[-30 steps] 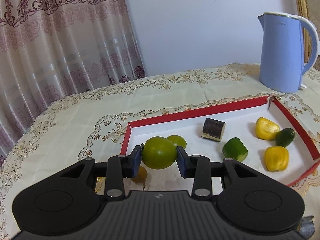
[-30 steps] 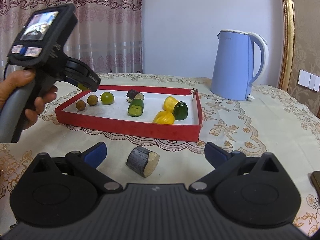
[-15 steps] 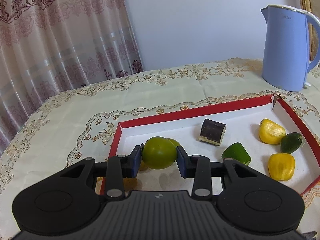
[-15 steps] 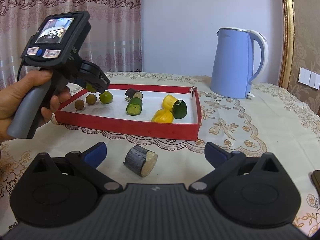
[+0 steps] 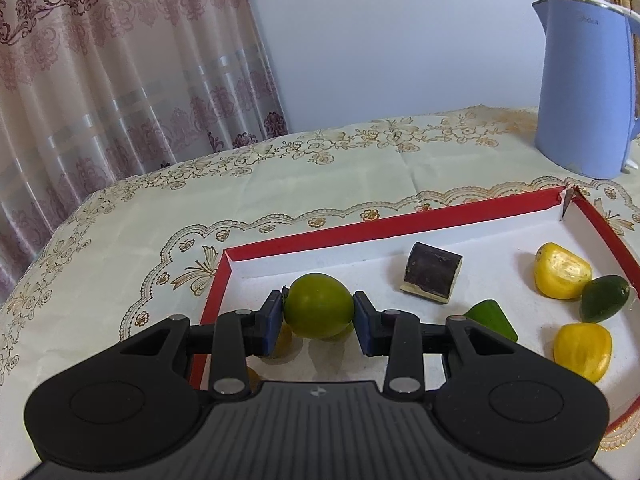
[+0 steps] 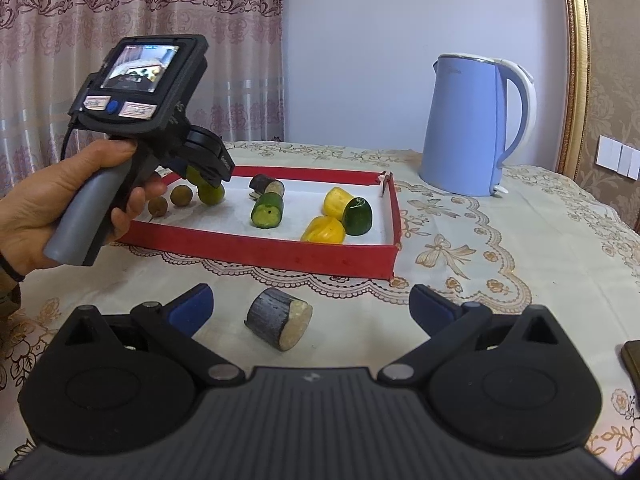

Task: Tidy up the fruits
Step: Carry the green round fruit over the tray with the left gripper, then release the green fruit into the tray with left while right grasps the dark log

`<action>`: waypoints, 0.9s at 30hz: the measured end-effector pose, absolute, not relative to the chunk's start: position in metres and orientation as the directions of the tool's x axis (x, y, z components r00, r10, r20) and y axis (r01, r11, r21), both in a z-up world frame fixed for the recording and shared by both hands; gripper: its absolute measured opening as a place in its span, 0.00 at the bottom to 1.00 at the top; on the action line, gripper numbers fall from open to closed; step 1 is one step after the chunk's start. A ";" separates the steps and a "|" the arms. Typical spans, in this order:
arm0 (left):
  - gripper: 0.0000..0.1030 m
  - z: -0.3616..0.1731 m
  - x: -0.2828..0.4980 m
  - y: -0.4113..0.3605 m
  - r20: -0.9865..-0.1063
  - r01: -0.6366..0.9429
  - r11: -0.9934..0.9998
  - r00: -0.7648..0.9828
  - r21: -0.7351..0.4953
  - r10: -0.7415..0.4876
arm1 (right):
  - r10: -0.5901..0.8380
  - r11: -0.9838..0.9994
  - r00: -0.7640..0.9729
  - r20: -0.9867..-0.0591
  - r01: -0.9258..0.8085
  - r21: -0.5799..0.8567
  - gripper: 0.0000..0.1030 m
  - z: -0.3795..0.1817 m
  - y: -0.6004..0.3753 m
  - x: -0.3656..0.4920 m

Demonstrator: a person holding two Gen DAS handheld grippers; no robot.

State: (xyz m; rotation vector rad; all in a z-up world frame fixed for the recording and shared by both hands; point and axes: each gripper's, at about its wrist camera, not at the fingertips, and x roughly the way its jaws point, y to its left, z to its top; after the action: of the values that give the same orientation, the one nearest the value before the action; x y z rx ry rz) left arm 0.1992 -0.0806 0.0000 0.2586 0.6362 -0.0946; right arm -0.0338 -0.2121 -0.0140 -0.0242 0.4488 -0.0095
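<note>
Two wrist views, both facing your red-walled cardboard tray (image 5: pixel 400 226)

Your left camera hovers close over its near-left corner; your right sits farther back, low over the embroidered cream tablecloth (image 6: pixel 500 240). Both share tray (image 6: pixel 256 246) and pale blue kettle (image 5: pixel 584 84).

A lived-in home room was shown, likely a dining area. A table (image 6: pixel 520 248) was covered with a cream tablecloth (image 5: pixel 280 184) embroidered in gold flowers. Pink patterned curtains (image 5: pixel 100 72) were hung at the left, next to a plain pale wall (image 6: pixel 360 60). A blue electric kettle (image 6: pixel 468 128) was set on the table. Patterned wallpaper (image 6: pixel 612 60), a gold frame edge (image 6: pixel 574 80) and white wall switches (image 6: pixel 618 156) were seen at the right.
</note>
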 end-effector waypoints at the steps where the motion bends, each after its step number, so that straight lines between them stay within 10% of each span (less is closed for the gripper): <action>1: 0.36 0.000 0.200 -0.082 -0.593 0.163 0.963 0.805 0.216 -0.004 | -0.013 1.000 0.901 -0.434 0.002 -0.027 1.00 -0.014 -0.212 -0.034; 8: 0.36 0.001 0.208 -0.086 -0.582 0.153 0.963 0.813 0.222 0.005 | -0.027 0.999 0.896 -0.442 0.006 -0.050 0.99 -0.015 -0.207 -0.032; 23: 0.36 0.001 0.204 -0.093 -0.573 0.168 0.959 0.820 0.230 -0.006 | 0.029 0.999 0.814 -0.581 -0.042 -0.009 0.41 -0.035 -0.199 0.005; 27: 0.36 0.000 0.203 -0.094 -0.571 0.172 0.956 0.821 0.236 -0.007 | 0.028 0.997 0.809 -0.588 -0.065 -0.042 0.41 -0.034 -0.196 0.004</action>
State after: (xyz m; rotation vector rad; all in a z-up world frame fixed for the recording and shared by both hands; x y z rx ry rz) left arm 0.2029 -0.0936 0.0003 0.2851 0.6021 -0.0968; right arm 0.0043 -0.1965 -0.0338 -0.0609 0.6271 0.0498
